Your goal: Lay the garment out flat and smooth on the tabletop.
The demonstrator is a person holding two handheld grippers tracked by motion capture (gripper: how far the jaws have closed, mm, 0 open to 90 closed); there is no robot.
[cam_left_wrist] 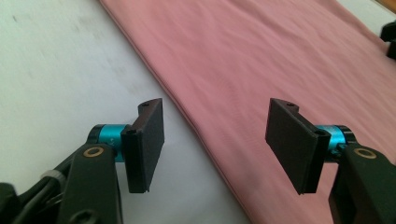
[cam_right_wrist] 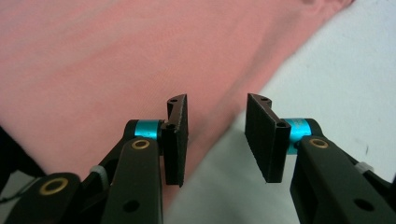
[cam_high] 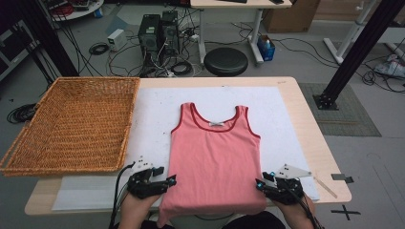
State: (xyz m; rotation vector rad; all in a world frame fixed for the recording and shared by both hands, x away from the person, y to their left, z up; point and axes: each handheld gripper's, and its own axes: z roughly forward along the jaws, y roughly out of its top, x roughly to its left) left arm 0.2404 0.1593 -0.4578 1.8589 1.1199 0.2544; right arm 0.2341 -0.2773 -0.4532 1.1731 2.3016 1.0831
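Pink tank top lies flat, face up, on the white sheet covering the surface, neckline away from the person and hem hanging over the near edge. The left gripper sits at the lower left side of the garment, its fingers spread wide with the cloth's edge running between them, nothing gripped. The right gripper sits at the lower right side, fingers parted more narrowly over the hem's edge, also holding nothing. A wicker basket stands to the left.
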